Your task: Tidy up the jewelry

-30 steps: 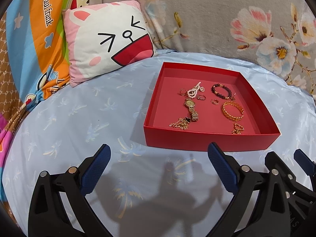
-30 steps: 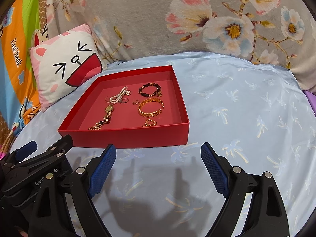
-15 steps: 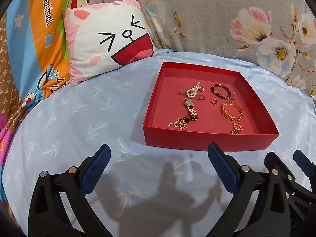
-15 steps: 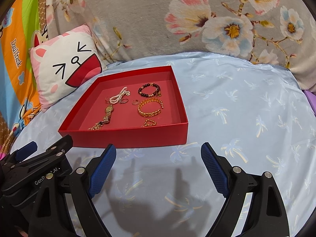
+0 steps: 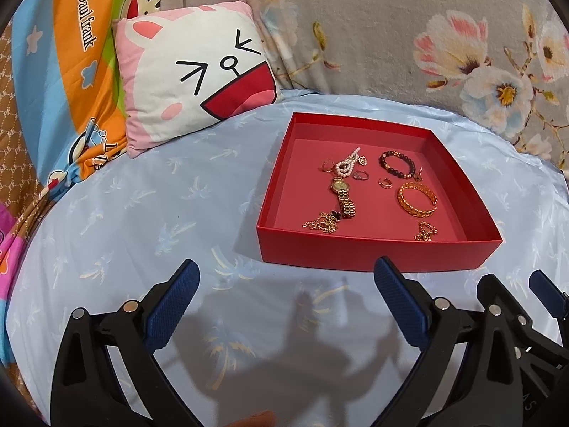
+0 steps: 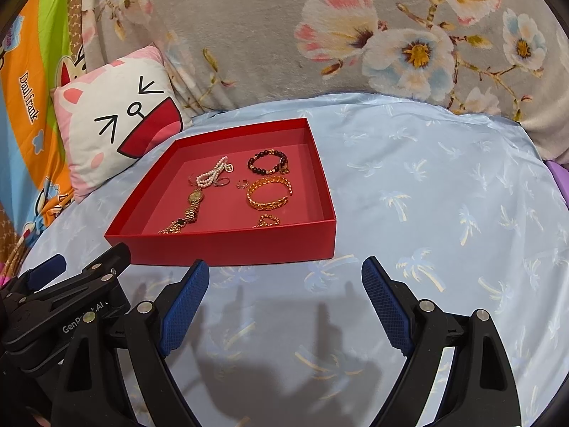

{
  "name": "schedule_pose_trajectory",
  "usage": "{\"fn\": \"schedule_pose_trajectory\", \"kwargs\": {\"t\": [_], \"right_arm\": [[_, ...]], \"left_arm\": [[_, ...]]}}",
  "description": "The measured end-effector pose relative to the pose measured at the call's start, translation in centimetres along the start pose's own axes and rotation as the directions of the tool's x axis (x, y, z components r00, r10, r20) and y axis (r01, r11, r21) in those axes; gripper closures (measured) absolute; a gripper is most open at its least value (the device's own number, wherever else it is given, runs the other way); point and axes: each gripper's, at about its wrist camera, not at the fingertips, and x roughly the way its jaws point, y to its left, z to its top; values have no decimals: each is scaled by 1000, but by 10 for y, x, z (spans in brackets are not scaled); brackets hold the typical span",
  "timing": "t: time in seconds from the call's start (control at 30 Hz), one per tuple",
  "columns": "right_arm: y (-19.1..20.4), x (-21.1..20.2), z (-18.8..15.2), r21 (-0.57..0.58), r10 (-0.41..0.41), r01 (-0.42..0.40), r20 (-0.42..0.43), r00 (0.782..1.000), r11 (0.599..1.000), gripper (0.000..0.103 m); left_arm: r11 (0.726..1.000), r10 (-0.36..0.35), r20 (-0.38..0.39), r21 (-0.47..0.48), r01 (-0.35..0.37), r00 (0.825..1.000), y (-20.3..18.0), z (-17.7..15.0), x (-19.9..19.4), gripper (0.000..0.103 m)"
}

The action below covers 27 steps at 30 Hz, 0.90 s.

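A shallow red box (image 5: 377, 252) (image 6: 227, 245) lies on the light blue bedsheet. Inside it are a gold watch (image 5: 342, 194) (image 6: 193, 203), a pearl bracelet (image 5: 346, 165) (image 6: 212, 172), a dark bead bracelet (image 5: 396, 164) (image 6: 266, 162), a gold bangle (image 5: 416, 199) (image 6: 268, 194), gold chains (image 5: 322, 223) (image 6: 266, 220) and small rings (image 5: 386, 182). My left gripper (image 5: 286, 277) is open and empty, just in front of the box's near wall. My right gripper (image 6: 284, 277) is open and empty, in front of the box's near right corner.
A white and pink cartoon pillow (image 5: 192, 78) (image 6: 113, 121) leans at the back left. A grey floral blanket (image 5: 409, 25) (image 6: 320, 28) rises behind the bed. A colourful cartoon sheet (image 5: 46, 71) hangs at the left. The left gripper shows in the right wrist view (image 6: 64, 299).
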Motion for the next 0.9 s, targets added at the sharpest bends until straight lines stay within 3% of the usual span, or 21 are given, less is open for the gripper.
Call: {"fn": "schedule_pose_trajectory", "kwargs": {"t": [0.9], "right_arm": [[4,-3,-1,-7,-4,4,-3,1000,1000,17]], "left_arm": [[999,35,-24,-1,-35,999,1,1,3,7]]}}
